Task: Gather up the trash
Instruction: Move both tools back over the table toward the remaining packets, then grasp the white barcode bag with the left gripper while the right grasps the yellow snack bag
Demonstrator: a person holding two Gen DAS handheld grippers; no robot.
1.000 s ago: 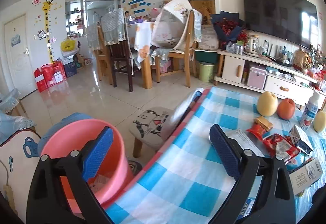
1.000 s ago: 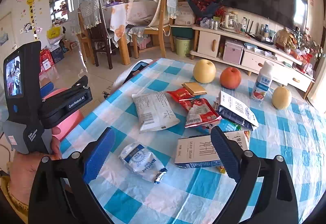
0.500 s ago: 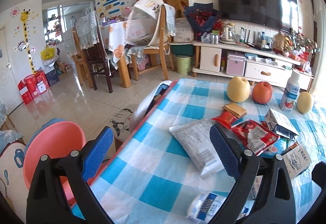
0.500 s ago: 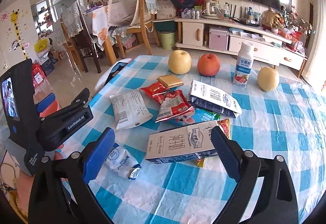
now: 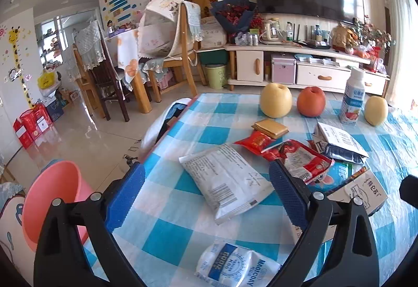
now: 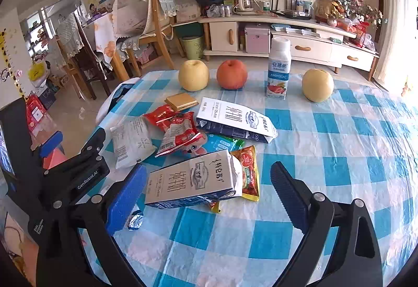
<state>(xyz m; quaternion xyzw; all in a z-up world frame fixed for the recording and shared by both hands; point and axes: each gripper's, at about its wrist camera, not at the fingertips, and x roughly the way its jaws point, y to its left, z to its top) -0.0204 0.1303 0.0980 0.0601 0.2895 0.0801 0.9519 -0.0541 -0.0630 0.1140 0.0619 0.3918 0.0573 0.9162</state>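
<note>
Trash lies on the blue checked tablecloth [image 6: 326,130]. A white snack pouch [image 5: 227,180] lies between the fingers of my open, empty left gripper [image 5: 206,195]; a small blue-and-white wrapper [image 5: 235,266] lies nearer me. My open, empty right gripper [image 6: 209,195] hovers over a flattened white carton [image 6: 193,180]. A second carton [image 6: 235,119], red wrappers [image 6: 177,127], an orange sachet [image 6: 248,172] and a gold packet [image 6: 181,101] lie beyond. The pink bin [image 5: 49,200] stands on the floor left of the table.
Two yellow pears [image 6: 193,75], a red apple [image 6: 232,74] and a yoghurt bottle [image 6: 279,69] stand at the table's far side. A chair back [image 5: 162,130] touches the table's left edge. The left gripper's body [image 6: 65,177] shows in the right wrist view.
My left gripper has swung right from the pink bin to over the table, above the white pouch. My right gripper has moved right and forward over the flattened carton.
</note>
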